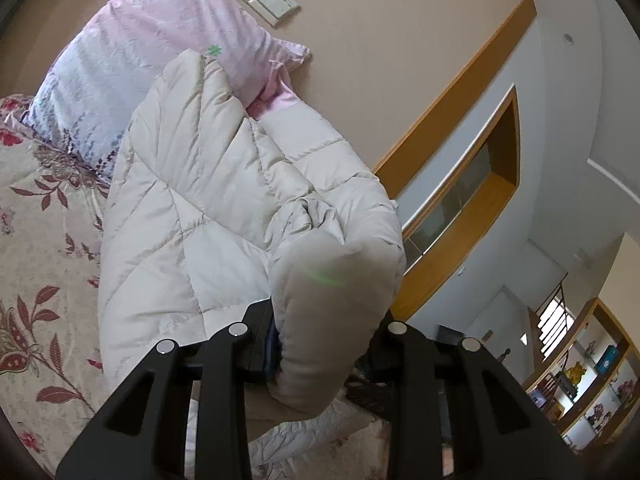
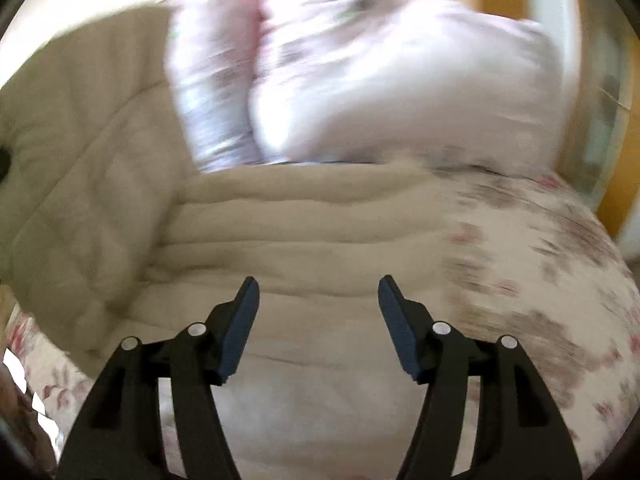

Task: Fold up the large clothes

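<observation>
Left wrist: floral bedspread (image 1: 44, 248), beige wall (image 1: 380, 40).

Your left wrist view is sharp and evenly lit by soft daylight, with a small green flare on the quilted jacket (image 1: 240, 184) and a bright window (image 1: 554, 318) at far right. Your right wrist view is heavily motion-smeared across the pillows (image 2: 380, 80) and bedspread (image 2: 540, 264). Both bend strongly toward dark, vignetted corners.
</observation>
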Motion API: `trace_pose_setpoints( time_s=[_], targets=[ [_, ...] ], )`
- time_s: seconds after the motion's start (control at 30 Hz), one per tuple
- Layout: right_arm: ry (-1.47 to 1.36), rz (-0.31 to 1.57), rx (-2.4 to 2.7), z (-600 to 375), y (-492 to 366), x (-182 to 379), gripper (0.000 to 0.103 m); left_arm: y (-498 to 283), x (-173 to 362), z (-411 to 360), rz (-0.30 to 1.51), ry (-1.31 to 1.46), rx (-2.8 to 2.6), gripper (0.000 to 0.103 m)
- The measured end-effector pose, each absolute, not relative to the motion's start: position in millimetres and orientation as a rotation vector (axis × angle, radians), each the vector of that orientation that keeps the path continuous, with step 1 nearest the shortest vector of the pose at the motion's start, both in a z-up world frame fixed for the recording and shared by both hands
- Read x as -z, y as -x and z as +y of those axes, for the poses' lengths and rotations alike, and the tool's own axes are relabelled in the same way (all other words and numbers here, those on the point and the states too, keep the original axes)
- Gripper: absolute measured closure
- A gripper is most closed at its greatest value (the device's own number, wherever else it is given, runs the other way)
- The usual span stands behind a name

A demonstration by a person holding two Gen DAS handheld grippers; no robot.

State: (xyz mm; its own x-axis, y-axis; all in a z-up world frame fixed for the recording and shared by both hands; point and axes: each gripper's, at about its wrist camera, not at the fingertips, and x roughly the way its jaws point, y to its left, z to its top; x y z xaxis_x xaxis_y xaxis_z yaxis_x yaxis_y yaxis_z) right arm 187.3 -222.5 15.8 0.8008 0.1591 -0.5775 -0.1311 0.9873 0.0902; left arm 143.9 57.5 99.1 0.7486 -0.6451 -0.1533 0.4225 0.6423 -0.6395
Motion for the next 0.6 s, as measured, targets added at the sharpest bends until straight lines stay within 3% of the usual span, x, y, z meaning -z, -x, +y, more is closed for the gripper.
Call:
trace_pose_setpoints(
  time_s=[0.17,0.23,0.33,0.6],
  targets=[
    [-0.259,0.732,-0.111,-293.1,-201.4,11.2,0.042,-144.2,-99.6,34.8,0.415,0.579,0.648,0.073],
    [-0.308,0.777,-0.158,-297.1,-208.3,23.8,0.064,-147.5,-104.0,20.2,0.426,0.552,0.666,0.073],
    [-0.379,0.822,-0.240,-295.7,-220.1,40.2,0.082,-149.6,-111.3,-11.9,0.435,0.475,0.719,0.073],
    [-0.374,0.831,-0.293,-285.9,-236.6,42.0,0.089,-168.3,-68.3,-98.3,0.663,0.328,0.839,0.073]
  ],
)
